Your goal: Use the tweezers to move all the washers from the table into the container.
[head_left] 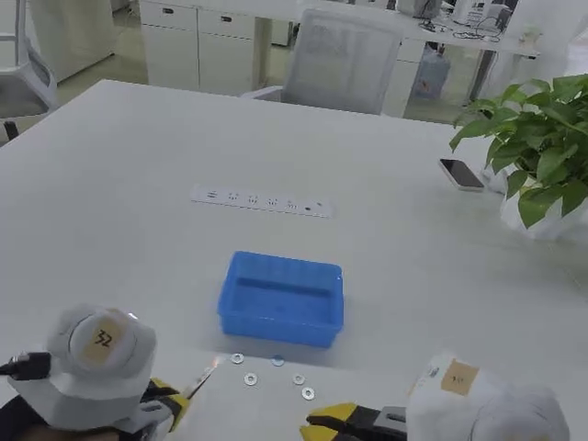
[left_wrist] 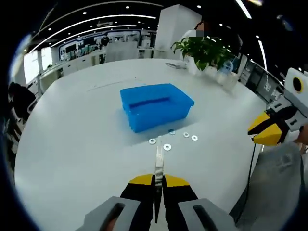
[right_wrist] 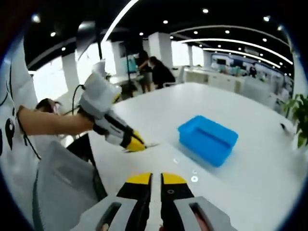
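Observation:
A blue container (head_left: 280, 299) stands open on the white table (head_left: 138, 211). Several small metal washers (head_left: 250, 378) lie loose just in front of it, also seen as washers (left_wrist: 167, 147) in the left gripper view and washers (right_wrist: 194, 179) in the right gripper view. My left gripper (left_wrist: 158, 179) is shut on silver tweezers (left_wrist: 159, 161), whose tips point at the washers from a short way off. In the head view the left gripper (head_left: 175, 400) sits at the bottom left with the tweezers (head_left: 202, 377). My right gripper (right_wrist: 156, 177) is shut with nothing in it, low at the right (head_left: 317, 421).
A white power strip (head_left: 262, 201) lies beyond the container. A phone (head_left: 460, 174) and a potted plant (head_left: 542, 138) stand at the right edge. A chair (head_left: 340, 60) is at the far side. People sit in the background of the right gripper view.

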The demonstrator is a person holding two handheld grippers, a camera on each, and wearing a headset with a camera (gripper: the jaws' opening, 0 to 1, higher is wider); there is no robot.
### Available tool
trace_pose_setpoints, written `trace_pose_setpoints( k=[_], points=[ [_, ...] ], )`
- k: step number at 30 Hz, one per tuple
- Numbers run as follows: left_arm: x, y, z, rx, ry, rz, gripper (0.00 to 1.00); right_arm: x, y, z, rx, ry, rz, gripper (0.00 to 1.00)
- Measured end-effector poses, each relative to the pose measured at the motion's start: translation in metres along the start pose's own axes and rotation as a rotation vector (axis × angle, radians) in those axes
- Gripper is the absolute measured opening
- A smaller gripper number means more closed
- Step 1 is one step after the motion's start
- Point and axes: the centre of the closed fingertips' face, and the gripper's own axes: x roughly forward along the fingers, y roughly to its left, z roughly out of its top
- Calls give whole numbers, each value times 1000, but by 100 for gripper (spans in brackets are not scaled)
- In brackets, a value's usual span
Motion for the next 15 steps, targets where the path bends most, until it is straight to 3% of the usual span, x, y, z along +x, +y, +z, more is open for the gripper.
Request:
trace_pose_setpoints(
  k=[4, 10, 13, 15],
  points=[
    [-12, -34, 30, 86, -136, -72, 3, 5, 2, 17, 130, -59, 33, 12],
    [-27, -72, 60, 187, -254, -149, 3, 6, -5, 35, 173, -113, 37, 15],
    [-33, -78, 67, 166, -278, -141, 3, 4, -9, 40, 172, -131, 20, 13],
    [-37, -82, 71, 183, -306, -159, 3, -1, -14, 42, 195, -149, 5, 8]
  ],
)
